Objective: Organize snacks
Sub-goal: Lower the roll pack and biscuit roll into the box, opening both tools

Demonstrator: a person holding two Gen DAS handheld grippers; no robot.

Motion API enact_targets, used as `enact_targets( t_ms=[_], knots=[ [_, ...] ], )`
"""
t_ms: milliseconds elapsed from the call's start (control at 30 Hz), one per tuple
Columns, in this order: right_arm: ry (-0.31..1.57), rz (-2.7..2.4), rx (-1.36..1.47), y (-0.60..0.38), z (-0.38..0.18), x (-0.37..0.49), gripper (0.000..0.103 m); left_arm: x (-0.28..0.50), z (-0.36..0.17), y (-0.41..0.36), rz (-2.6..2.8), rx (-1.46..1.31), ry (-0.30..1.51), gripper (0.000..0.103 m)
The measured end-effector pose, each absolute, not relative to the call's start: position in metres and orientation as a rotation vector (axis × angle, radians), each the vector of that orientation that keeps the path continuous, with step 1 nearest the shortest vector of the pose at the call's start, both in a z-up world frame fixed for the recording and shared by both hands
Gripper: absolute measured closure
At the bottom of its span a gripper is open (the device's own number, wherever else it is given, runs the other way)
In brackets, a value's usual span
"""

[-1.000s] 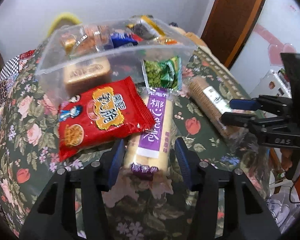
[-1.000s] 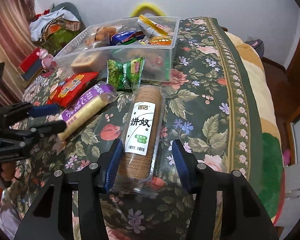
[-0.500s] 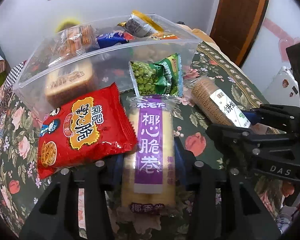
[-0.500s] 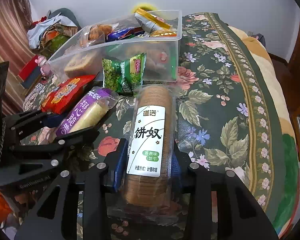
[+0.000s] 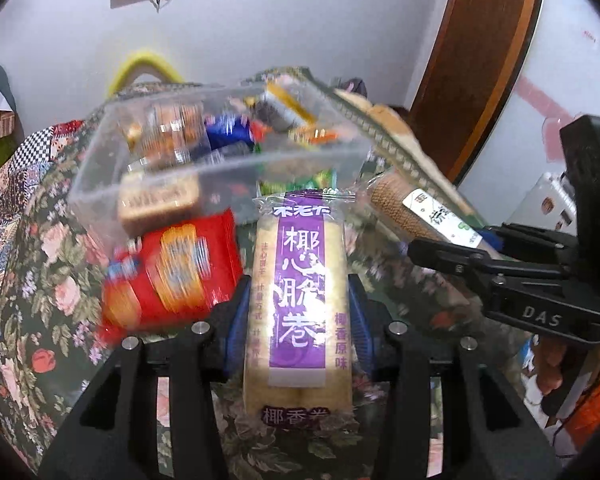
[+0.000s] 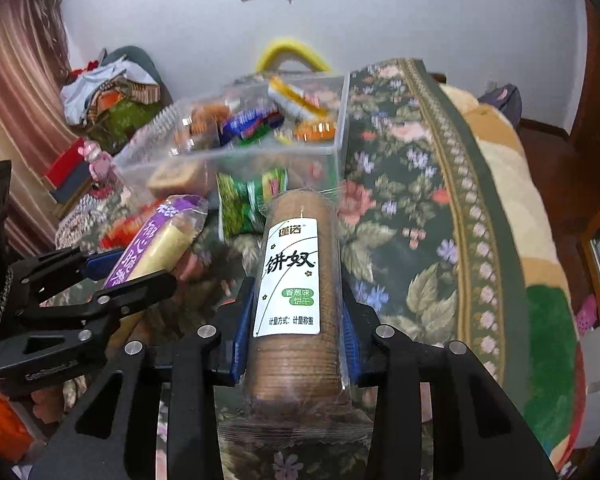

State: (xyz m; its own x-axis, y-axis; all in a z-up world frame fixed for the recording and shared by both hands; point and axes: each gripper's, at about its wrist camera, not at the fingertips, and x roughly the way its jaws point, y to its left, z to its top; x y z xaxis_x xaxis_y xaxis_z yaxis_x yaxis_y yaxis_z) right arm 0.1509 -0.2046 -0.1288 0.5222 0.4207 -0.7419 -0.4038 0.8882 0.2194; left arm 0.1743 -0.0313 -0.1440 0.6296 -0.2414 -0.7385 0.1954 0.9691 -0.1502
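Left gripper: blue pads pinching purple-label roll pack at mid-length, pack sticks out ahead along fingers. Red snack bag left of it on floral blanket. Clear bin of snacks ahead. Green pea pack leans on bin wall. Right gripper: clamped on brown cracker sleeve, sleeve pointing at bin.
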Motion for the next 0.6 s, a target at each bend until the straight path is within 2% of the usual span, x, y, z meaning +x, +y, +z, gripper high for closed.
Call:
enact_targets(
  t_ms=[333,600],
  knots=[
    [0.773,0.520,0.039,-0.192,-0.087,0.167,0.069,0.182,-0.091,-0.006,-0.199,-0.093,0.735,0.058],
    [0.718,0.543,0.033,-0.172,-0.073,0.192,0.068,0.213,-0.079,0.029,-0.107,-0.098,0.706,0.058]
  ],
)
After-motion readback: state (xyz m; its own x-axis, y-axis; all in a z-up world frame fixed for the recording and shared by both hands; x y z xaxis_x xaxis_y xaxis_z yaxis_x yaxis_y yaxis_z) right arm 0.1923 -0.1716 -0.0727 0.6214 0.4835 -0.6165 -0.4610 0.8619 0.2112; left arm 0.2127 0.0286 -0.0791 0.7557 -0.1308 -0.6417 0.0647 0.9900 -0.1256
